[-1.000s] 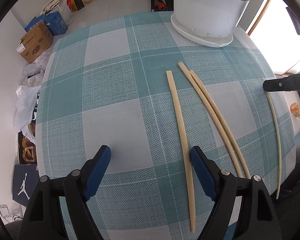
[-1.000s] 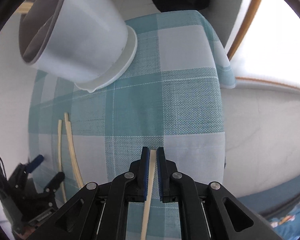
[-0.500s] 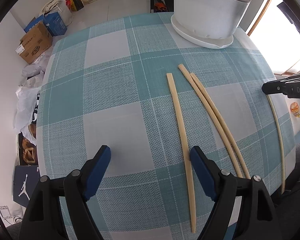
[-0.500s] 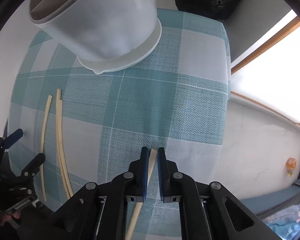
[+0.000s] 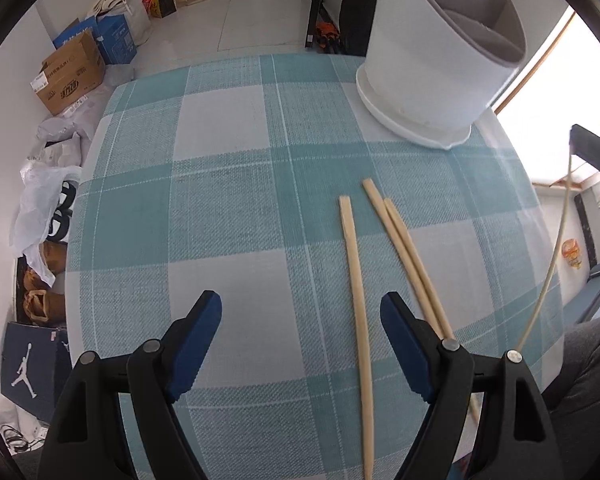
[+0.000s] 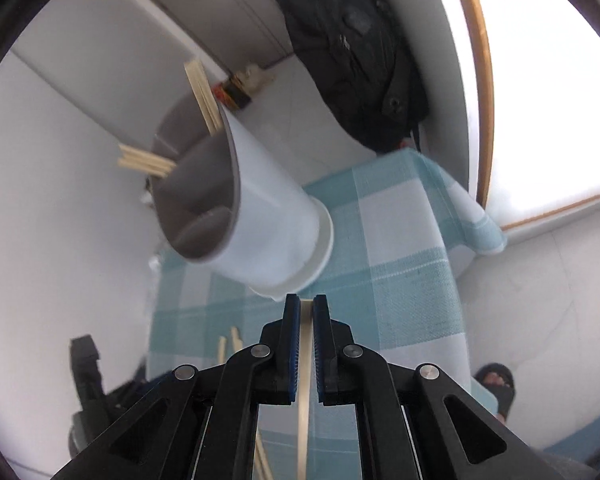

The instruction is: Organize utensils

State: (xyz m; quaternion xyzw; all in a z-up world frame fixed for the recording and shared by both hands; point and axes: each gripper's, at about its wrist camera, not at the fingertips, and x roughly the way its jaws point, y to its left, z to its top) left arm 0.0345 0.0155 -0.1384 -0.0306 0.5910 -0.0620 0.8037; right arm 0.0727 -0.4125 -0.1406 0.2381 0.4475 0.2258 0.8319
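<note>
The right tool (image 6: 307,312) pinches one chopstick (image 6: 305,360) near the table's (image 5: 228,216) right edge; the left tool (image 5: 300,320) stands spread beside three chopsticks (image 5: 396,232).

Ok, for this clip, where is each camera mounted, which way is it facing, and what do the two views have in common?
Left wrist: sits on the left claw, low over the checked tablecloth, facing three loose chopsticks and the white holder; its open blue fingers show.
Right wrist: sits on the right claw, raised and tilted, facing the holder's grey inside; its fingers are shut on a chopstick.
Shared: holder, tablecloth, loose chopsticks, the held chopstick, and each view catches the other claw at its edge.
</note>
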